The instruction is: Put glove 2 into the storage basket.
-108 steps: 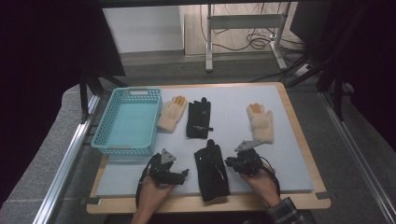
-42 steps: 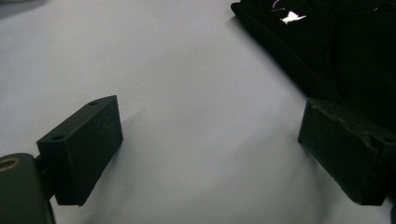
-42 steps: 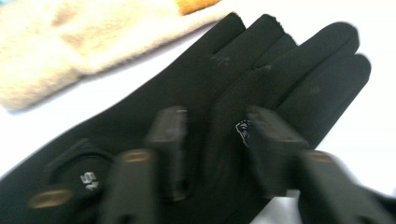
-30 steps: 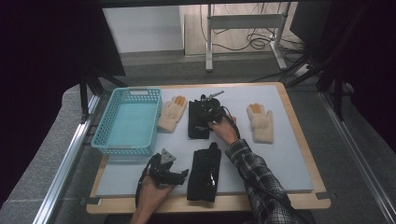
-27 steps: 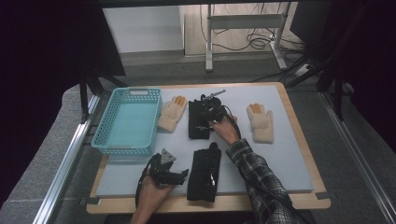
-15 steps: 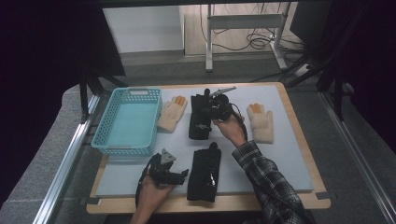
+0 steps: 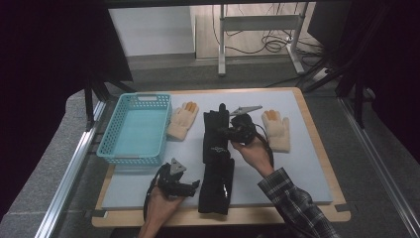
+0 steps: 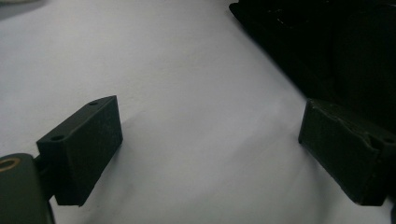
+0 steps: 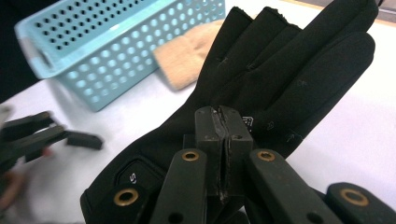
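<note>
My right gripper (image 7: pixel 224 132) (image 9: pixel 223 125) is shut on a black glove (image 7: pixel 214 130) (image 9: pixel 280 70) at its palm. The glove is lifted off the white mat (image 7: pixel 297 168), fingers pointing away, its lower end hanging over the top of a second black glove (image 7: pixel 217 184) that lies near the front edge. One beige glove (image 7: pixel 181 121) (image 9: pixel 196 58) lies beside the blue basket (image 7: pixel 134 130) (image 9: pixel 116 42). Another beige glove (image 7: pixel 276 130) lies right of my right hand. My left gripper (image 7: pixel 192 184) (image 8: pixel 210 154) rests open on the mat, nothing between its fingers.
The basket stands at the mat's back left and looks empty. The wooden table edge (image 7: pixel 223 216) runs along the front. In the left gripper view the near black glove (image 8: pixel 336 51) fills the upper right, just beyond one finger (image 8: pixel 345 154).
My right gripper has risen and come nearer with the far black glove in it, so the glove has left the mat. The left gripper has stayed put.
</note>
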Motion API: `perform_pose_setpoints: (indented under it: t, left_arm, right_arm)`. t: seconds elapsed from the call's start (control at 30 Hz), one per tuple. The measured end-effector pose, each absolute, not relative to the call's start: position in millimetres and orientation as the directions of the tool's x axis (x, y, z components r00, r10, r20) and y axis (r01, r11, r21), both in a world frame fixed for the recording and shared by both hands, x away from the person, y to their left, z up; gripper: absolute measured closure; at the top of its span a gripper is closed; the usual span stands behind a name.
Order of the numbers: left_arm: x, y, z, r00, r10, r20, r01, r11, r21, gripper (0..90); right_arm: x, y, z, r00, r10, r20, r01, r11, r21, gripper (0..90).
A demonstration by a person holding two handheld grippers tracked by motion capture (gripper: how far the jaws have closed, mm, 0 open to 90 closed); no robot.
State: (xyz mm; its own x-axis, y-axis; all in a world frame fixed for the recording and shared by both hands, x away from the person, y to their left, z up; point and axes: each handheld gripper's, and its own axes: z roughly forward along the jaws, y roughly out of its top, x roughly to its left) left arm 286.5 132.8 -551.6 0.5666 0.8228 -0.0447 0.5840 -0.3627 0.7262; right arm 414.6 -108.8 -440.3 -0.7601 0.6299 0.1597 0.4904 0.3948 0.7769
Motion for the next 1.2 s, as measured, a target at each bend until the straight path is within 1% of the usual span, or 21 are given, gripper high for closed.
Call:
perform_pose_setpoints:
  t: [0.03, 0.2, 0.23, 0.27, 0.33, 0.37, 0.4, 0.43, 0.5, 0.53, 0.57, 0.6, 0.63, 0.67, 0.9, 0.97, 1.17, 1.2]
  left_arm:
    - [286.5, 132.8, -551.6, 0.567, 0.823, -0.045, 0.584, -0.363, 0.726, 6.6]
    - [286.3, 132.9, -551.6, 0.572, 0.819, -0.044, 0.580, -0.366, 0.728, 6.3]
    - [286.3, 132.9, -551.6, 0.572, 0.819, -0.044, 0.580, -0.366, 0.728, 6.4]
    - [286.3, 133.0, -551.5, 0.573, 0.818, -0.046, 0.580, -0.366, 0.728, 6.4]
    - [286.3, 133.3, -551.4, 0.575, 0.817, -0.047, 0.580, -0.366, 0.727, 6.4]
    - [286.2, 133.4, -551.2, 0.575, 0.817, -0.049, 0.582, -0.366, 0.726, 6.4]
    - [286.1, 133.7, -551.0, 0.575, 0.817, -0.042, 0.579, -0.371, 0.726, 6.7]
    - [286.1, 133.7, -551.0, 0.575, 0.817, -0.042, 0.579, -0.371, 0.726, 6.6]
    - [285.4, 133.7, -550.5, 0.573, 0.819, -0.028, 0.574, -0.377, 0.727, 6.3]
    - [284.2, 134.2, -549.7, 0.568, 0.823, -0.001, 0.566, -0.389, 0.727, 6.1]
    - [284.2, 134.2, -549.7, 0.568, 0.823, -0.001, 0.566, -0.389, 0.727, 6.0]
    - [283.8, 136.0, -549.5, 0.562, 0.827, 0.013, 0.562, -0.393, 0.728, 5.9]
    - [283.8, 136.0, -549.5, 0.562, 0.827, 0.013, 0.562, -0.393, 0.728, 5.8]
    - [283.8, 136.9, -549.5, 0.558, 0.830, 0.011, 0.565, -0.389, 0.728, 5.8]
    - [284.7, 140.7, -549.3, 0.556, 0.831, 0.020, 0.566, -0.396, 0.723, 5.5]
    - [285.0, 142.2, -549.4, 0.548, 0.836, 0.019, 0.568, -0.389, 0.725, 5.5]
    - [285.9, 144.8, -549.4, 0.544, 0.839, 0.017, 0.573, -0.387, 0.722, 5.5]
    - [286.3, 145.0, -549.5, 0.545, 0.838, 0.013, 0.576, -0.386, 0.720, 5.5]
  right_arm:
    - [414.6, -108.8, -440.3, -0.760, 0.630, 0.160, 0.490, 0.395, 0.777, 86.8]
    - [380.7, -123.7, -433.5, -0.751, 0.631, 0.196, 0.501, 0.350, 0.791, 86.8]
    - [380.7, -123.7, -433.5, -0.751, 0.631, 0.196, 0.501, 0.350, 0.791, 86.8]
    - [367.9, -127.0, -433.5, -0.745, 0.633, 0.209, 0.511, 0.341, 0.789, 86.7]
    - [363.9, -127.9, -434.0, -0.745, 0.633, 0.211, 0.513, 0.341, 0.788, 86.7]
    - [355.8, -128.9, -435.7, -0.743, 0.633, 0.218, 0.520, 0.341, 0.783, 86.7]
    - [347.1, -129.5, -438.3, -0.738, 0.637, 0.222, 0.531, 0.346, 0.774, 86.7]
    - [347.1, -129.5, -438.3, -0.738, 0.637, 0.222, 0.531, 0.346, 0.774, 86.7]
    - [335.5, -130.8, -442.6, -0.732, 0.640, 0.236, 0.547, 0.345, 0.762, 86.7]
    - [330.2, -131.3, -444.7, -0.730, 0.641, 0.237, 0.551, 0.348, 0.758, 86.7]
    - [330.2, -131.3, -444.7, -0.730, 0.641, 0.237, 0.551, 0.348, 0.758, 86.7]
    - [321.5, -132.3, -447.7, -0.724, 0.646, 0.243, 0.562, 0.347, 0.751, 86.7]
    - [321.5, -132.3, -447.7, -0.724, 0.646, 0.243, 0.562, 0.347, 0.751, 86.7]
    - [313.2, -132.6, -451.8, -0.716, 0.650, 0.255, 0.574, 0.342, 0.744, 86.6]
    - [294.7, -127.7, -468.2, -0.701, 0.654, 0.285, 0.604, 0.332, 0.725, 86.5]
    - [291.0, -125.1, -478.4, -0.693, 0.667, 0.272, 0.607, 0.337, 0.720, 86.4]
    - [292.1, -122.5, -494.2, -0.681, 0.683, 0.265, 0.617, 0.339, 0.711, 85.0]
    - [291.8, -121.0, -499.8, -0.681, 0.687, 0.254, 0.615, 0.348, 0.707, 79.0]
